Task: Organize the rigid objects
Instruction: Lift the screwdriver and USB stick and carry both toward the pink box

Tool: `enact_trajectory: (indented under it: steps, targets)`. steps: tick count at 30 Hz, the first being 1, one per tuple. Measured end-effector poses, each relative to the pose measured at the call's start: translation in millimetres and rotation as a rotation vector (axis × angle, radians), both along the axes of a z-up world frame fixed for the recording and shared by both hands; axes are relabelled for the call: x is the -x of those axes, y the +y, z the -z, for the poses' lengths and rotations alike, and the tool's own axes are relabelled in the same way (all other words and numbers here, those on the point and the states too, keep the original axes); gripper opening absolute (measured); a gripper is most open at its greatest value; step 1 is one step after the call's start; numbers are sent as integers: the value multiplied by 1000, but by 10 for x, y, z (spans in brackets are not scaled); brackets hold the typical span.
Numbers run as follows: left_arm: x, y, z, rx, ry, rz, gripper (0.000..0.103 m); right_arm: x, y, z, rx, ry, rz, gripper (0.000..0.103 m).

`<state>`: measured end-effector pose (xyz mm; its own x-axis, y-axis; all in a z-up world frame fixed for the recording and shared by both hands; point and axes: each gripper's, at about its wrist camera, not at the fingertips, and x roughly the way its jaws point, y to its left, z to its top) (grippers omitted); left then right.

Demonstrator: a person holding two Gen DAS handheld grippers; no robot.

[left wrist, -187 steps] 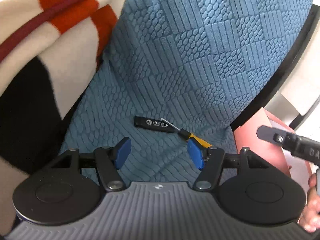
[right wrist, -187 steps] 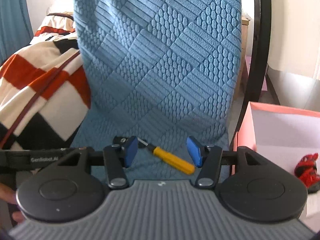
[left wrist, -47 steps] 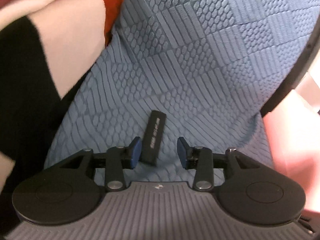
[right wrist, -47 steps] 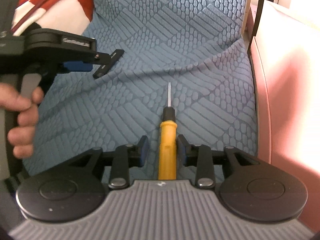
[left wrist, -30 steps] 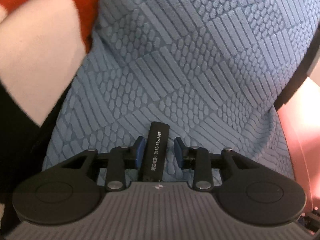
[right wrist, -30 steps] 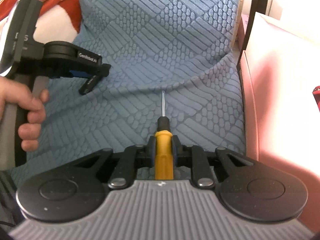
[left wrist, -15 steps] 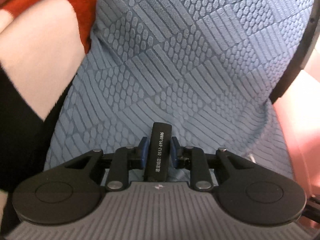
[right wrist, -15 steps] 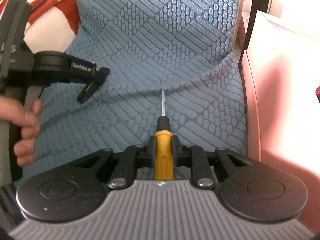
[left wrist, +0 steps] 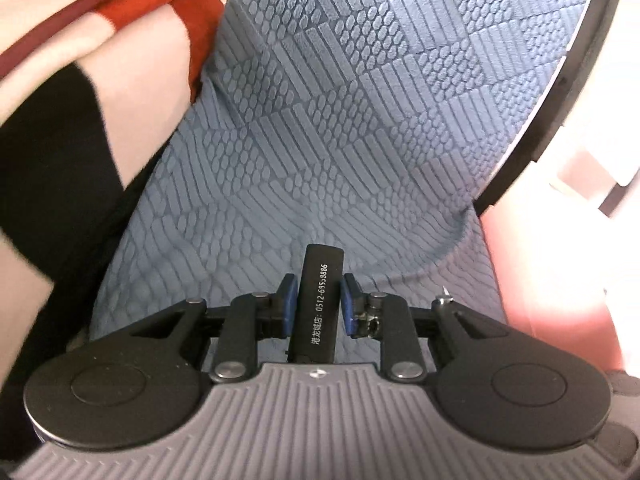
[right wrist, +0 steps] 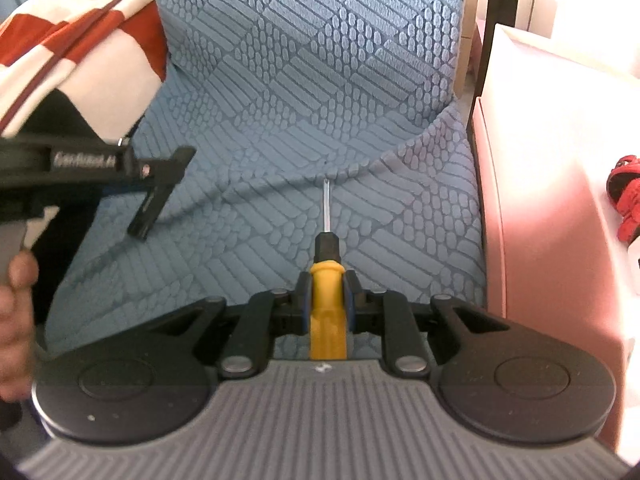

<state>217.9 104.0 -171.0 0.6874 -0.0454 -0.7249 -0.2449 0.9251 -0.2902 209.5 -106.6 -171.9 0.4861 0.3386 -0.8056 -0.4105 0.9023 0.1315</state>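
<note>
The left tool (left wrist: 318,300) is clamped on a slim black bar (left wrist: 320,304) printed with white digits, its blue pads (left wrist: 289,304) pressing both long sides — the bar's far end juts forward past the fingertips, above a blue quilted seat cover (left wrist: 360,120). The right tool (right wrist: 326,300) is clamped on the yellow handle of a screwdriver (right wrist: 326,312), whose metal shaft points straight ahead over the same cover. To the right tool's right stands a pink box (right wrist: 540,200) with a red item (right wrist: 626,196) inside; to its left, a hand (right wrist: 16,320) grips the left tool, beyond it a red, white and black blanket (right wrist: 80,40).
</note>
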Motion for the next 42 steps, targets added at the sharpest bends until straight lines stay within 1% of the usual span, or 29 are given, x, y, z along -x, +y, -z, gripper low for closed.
enact_trajectory:
  steps: [5, 7, 8, 10, 14, 16, 21, 25, 28, 30, 32, 34, 42]
  targets:
    - [240, -57, 10, 31, 13, 4, 27, 95, 5, -85, -4, -2, 10, 20]
    - [281, -54, 17, 41, 14, 0, 27, 113, -6, -100, -7, 25, 9, 20]
    - [296, -52, 9, 46, 11, -1, 27, 105, -31, -115, -15, 42, 27, 20]
    - [310, -51, -5, 49, 6, -2, 27, 91, -50, -157, -17, 54, 39, 20]
    - [358, -62, -36, 64, 1, 0, 27, 128, -58, -234, 14, 37, 18, 20]
    - [397, -66, -47, 79, 2, -6, 27, 133, -103, -265, 4, 42, 28, 20]
    - [463, -95, -145, 74, -10, -3, 27, 160, -148, -421, -35, 16, 42, 20]
    - [481, -149, -259, 78, -6, -11, 27, 207, -167, -638, -64, -17, 36, 20]
    - [498, -237, -400, 68, -16, 1, 27, 247, -207, -812, -95, -35, 37, 20]
    - [511, -278, -515, 79, -30, 5, 27, 269, -241, -924, -100, -58, 38, 20]
    - [523, -327, -615, 65, -36, 10, 27, 285, -285, -1018, -116, -72, 38, 20]
    - [541, -355, -705, 75, -45, 8, 27, 303, -339, -1117, -131, -84, 38, 20]
    - [598, -561, -1086, 75, -110, 27, 27, 339, -557, -1345, -156, -133, 61, 20]
